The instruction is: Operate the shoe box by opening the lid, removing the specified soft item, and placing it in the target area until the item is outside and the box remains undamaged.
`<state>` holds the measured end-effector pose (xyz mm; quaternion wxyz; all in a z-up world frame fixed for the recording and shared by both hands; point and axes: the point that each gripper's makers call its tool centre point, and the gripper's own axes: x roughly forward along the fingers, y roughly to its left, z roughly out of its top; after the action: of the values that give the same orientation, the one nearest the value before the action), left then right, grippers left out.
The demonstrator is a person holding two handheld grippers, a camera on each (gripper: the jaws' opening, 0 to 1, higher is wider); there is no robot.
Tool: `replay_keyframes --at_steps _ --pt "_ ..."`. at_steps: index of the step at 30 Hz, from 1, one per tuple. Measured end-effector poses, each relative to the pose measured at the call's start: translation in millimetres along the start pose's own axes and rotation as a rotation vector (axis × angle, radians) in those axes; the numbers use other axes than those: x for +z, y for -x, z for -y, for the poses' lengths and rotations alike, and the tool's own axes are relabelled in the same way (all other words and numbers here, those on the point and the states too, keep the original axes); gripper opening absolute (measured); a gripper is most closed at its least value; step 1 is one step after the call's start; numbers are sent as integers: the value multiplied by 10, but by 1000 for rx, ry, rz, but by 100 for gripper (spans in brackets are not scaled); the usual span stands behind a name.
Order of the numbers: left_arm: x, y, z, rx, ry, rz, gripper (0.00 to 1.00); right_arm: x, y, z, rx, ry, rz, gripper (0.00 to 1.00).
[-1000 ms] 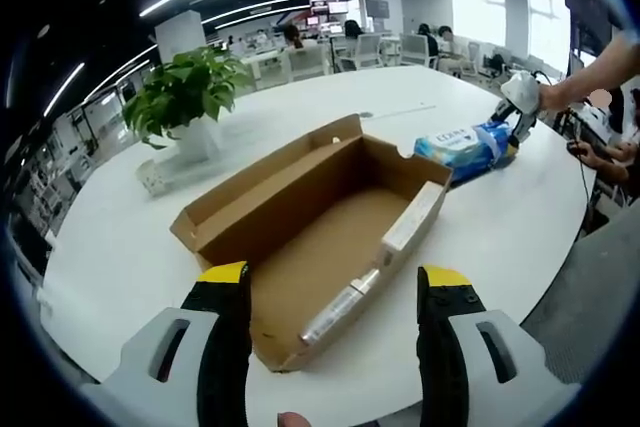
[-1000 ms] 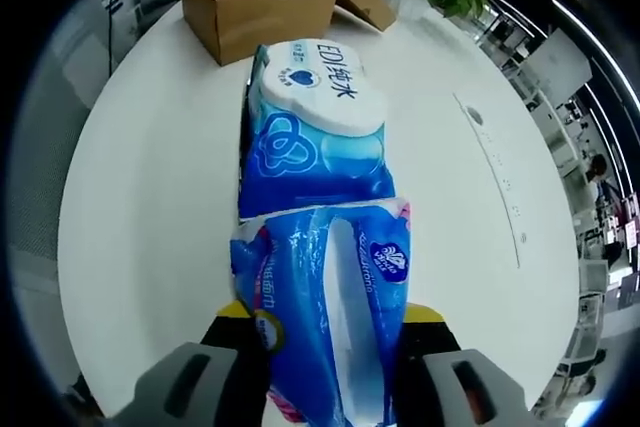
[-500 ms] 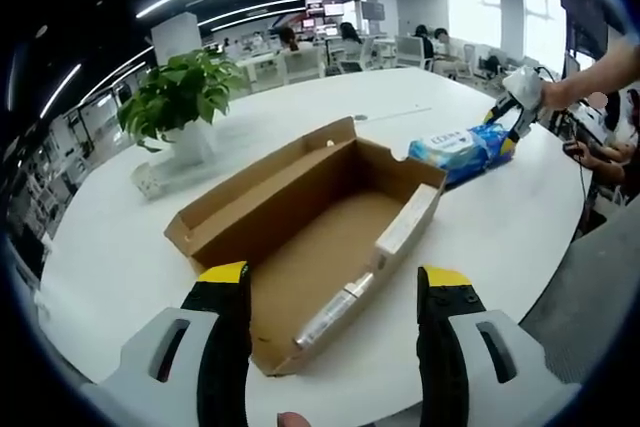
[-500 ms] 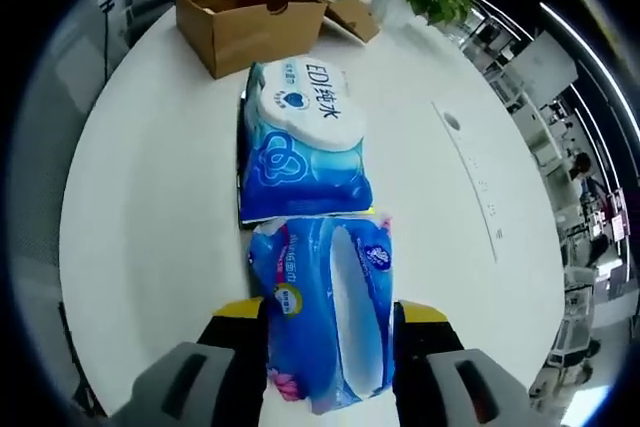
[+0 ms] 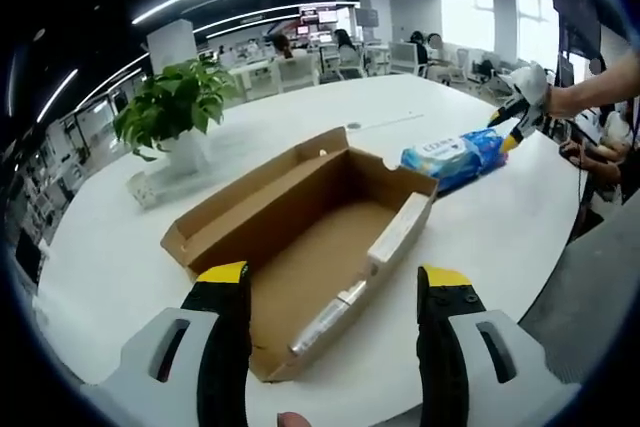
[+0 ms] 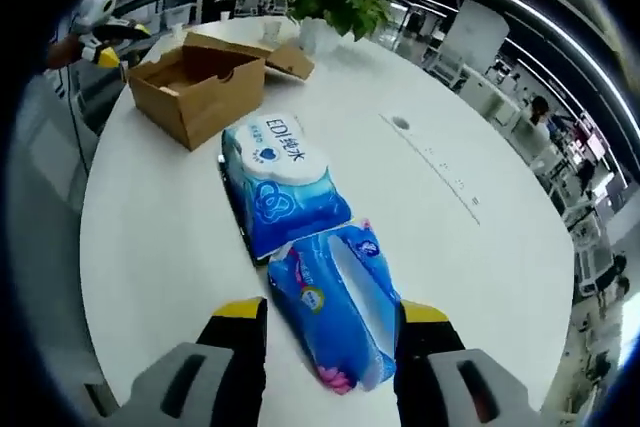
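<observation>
Surface: round white bench (image 5: pixel 520 237), open-plan office, potted plant (image 5: pixel 172 97) | shoe box (image 5: pixel 300 237) lid open | tissue pack (image 6: pixel 335 302) lying on bench between spread right tongs (image 6: pixel 325 319) | left tongs (image 5: pixel 335 277) spread, empty | wipes pack (image 6: pixel 280 187) just beyond | box contents hard to make out

Right gripper view. The right gripper (image 6: pixel 330 322), jaws parted and yellow-tipped, flanks the near end of a blue plastic tissue pack (image 6: pixel 337 300) lying on the round white table (image 6: pixel 480 247). Just beyond that pack, touching it, lies a blue-and-white plastic wet-wipe packet (image 6: pixel 281 185). Farther from the pack stands the open brown cardboard shoe box (image 6: pixel 196 86), lid folded back; beyond it, a green potted plant (image 6: pixel 330 7). The left gripper (image 6: pixel 90 27) hovers beside the box.
</observation>
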<state>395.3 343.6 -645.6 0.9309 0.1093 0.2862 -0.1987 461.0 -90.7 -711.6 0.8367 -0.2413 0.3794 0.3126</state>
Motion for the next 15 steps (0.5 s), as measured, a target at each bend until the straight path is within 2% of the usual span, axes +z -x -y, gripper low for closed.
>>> replay_keyframes --at_steps 5,7,15 --pt "24 -3 -12 -1 7 12 66 39 85 15 -34 -94 53 49" --pt "36 -2 -9 -2 9 16 66 114 100 4 -39 -138 102 50" --pt "58 -2 -5 -11 18 27 65 409 174 -133 -36 -221 213 51"
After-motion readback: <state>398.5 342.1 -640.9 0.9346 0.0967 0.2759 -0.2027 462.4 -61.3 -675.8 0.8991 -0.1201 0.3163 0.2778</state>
